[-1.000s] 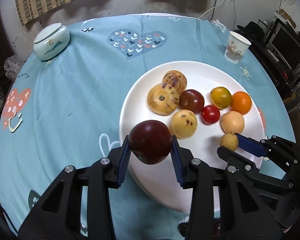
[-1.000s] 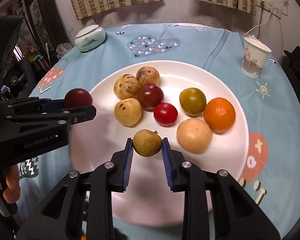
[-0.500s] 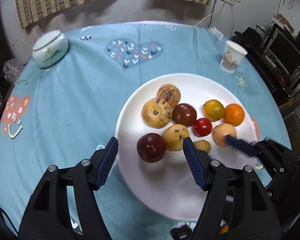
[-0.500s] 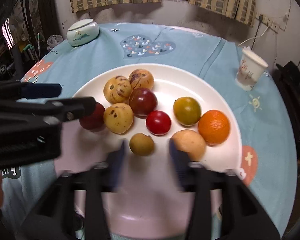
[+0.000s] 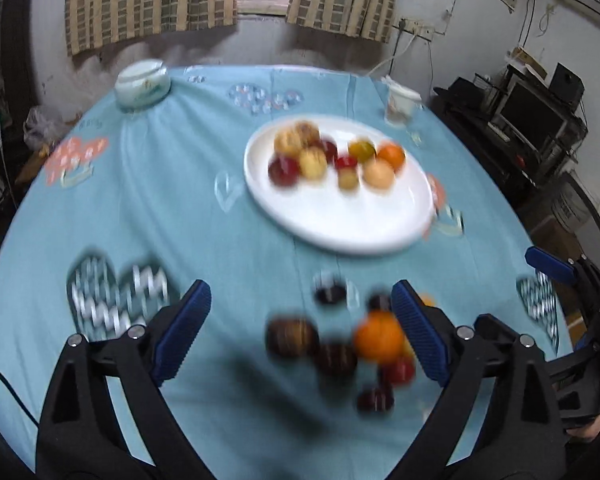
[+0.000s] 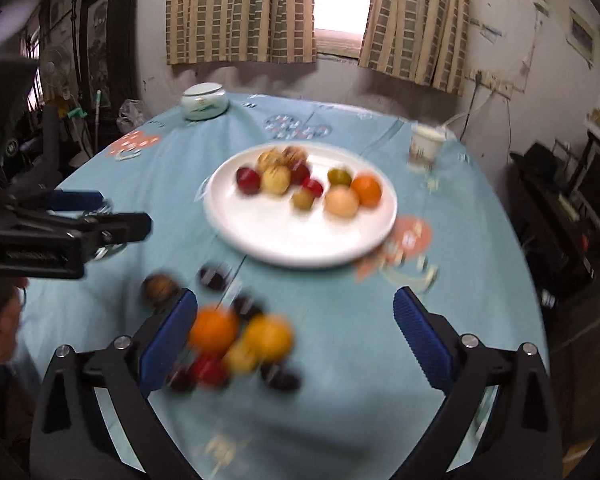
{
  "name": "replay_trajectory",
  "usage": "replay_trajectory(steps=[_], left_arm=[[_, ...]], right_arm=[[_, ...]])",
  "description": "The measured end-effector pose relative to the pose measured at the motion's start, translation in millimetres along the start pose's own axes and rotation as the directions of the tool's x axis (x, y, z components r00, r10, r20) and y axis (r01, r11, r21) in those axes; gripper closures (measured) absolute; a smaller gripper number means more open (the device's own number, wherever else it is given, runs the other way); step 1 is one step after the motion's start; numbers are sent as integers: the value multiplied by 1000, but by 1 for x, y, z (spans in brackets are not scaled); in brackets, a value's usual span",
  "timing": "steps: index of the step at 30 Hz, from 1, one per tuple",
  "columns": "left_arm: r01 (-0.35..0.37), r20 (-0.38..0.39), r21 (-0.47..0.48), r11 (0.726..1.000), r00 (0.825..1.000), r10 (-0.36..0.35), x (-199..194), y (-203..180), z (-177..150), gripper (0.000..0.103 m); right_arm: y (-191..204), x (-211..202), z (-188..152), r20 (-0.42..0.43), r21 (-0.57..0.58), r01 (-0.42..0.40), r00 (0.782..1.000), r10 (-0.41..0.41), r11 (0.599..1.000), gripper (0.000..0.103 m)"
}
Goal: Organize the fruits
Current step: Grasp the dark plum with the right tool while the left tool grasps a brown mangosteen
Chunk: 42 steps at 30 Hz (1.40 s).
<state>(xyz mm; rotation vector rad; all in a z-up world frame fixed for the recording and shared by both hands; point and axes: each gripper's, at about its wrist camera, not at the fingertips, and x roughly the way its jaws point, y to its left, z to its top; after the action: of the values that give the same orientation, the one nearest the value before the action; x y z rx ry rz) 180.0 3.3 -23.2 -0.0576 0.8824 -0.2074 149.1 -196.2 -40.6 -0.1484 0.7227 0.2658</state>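
Note:
A white plate on the blue tablecloth holds several fruits, among them a dark red plum and a small olive fruit. Nearer to me lies a loose pile with an orange, a yellow fruit and dark ones. My left gripper hangs over this pile, jaws opening, holding nothing. The jaws of my right gripper, whose blue finger shows at the right, are opening too, empty. Both views are motion-blurred.
A lidded ceramic jar stands at the far left of the round table. A paper cup stands at the far right. Dark electronics crowd the room beyond the right edge. A person's hand grips the left tool.
Both grippers let go of their fruits on the plate, the left the dark red plum and the right the small olive fruit. Both opened wide and drew back over the loose pile.

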Motion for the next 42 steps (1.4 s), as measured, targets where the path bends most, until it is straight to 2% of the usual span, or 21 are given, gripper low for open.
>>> replay_trajectory(steps=[3, 6, 8, 10, 11, 12, 13, 19, 29, 36, 39, 42], left_arm=[[-43, -10, 18, 999, 999, 43, -7, 0, -41, 10], [-69, -29, 36, 997, 997, 70, -12, 4, -65, 10], [-92, -27, 30, 995, 995, 92, -16, 11, -73, 10], [-114, -16, 2, 993, 993, 114, -23, 22, -79, 10], [-120, -7, -18, 993, 993, 120, -27, 29, -81, 10], [-122, -2, -32, 992, 993, 122, -30, 34, -81, 10], [-124, 3, -45, 991, 992, 124, -32, 39, -82, 10], [-141, 13, -77, 987, 990, 142, -36, 58, -84, 10], [-112, 11, -73, 991, 994, 113, -31, 69, -88, 10], [-110, 4, -67, 992, 994, 111, -29, 65, -86, 10], [-91, -5, -68, 994, 996, 90, -28, 58, -83, 10], [-84, -5, -41, 996, 996, 84, -24, 42, -78, 10]], right_arm=[[17, -16, -42, -18, 28, 35, 999, -35, 999, 4], [30, -21, -65, -31, 27, 60, 998, -59, 998, 4], [37, -23, -75, -35, 40, 22, 999, -20, 999, 4], [42, -25, -81, -19, 82, -78, 997, 80, 994, 6], [43, -26, -82, -11, 96, -119, 993, 121, 988, 23], [46, -24, -81, -15, 107, -162, 986, 164, 981, 55], [50, -17, -79, -45, 110, -190, 980, 196, 976, 63], [62, 14, -76, -110, 137, -200, 970, 216, 970, 64], [72, 53, -68, -165, 166, -171, 966, 199, 971, 64], [68, 55, -66, -136, 188, -189, 967, 216, 964, 70], [66, 42, -71, -120, 182, -212, 964, 236, 960, 70], [59, 20, -78, -103, 161, -204, 970, 222, 966, 70]])
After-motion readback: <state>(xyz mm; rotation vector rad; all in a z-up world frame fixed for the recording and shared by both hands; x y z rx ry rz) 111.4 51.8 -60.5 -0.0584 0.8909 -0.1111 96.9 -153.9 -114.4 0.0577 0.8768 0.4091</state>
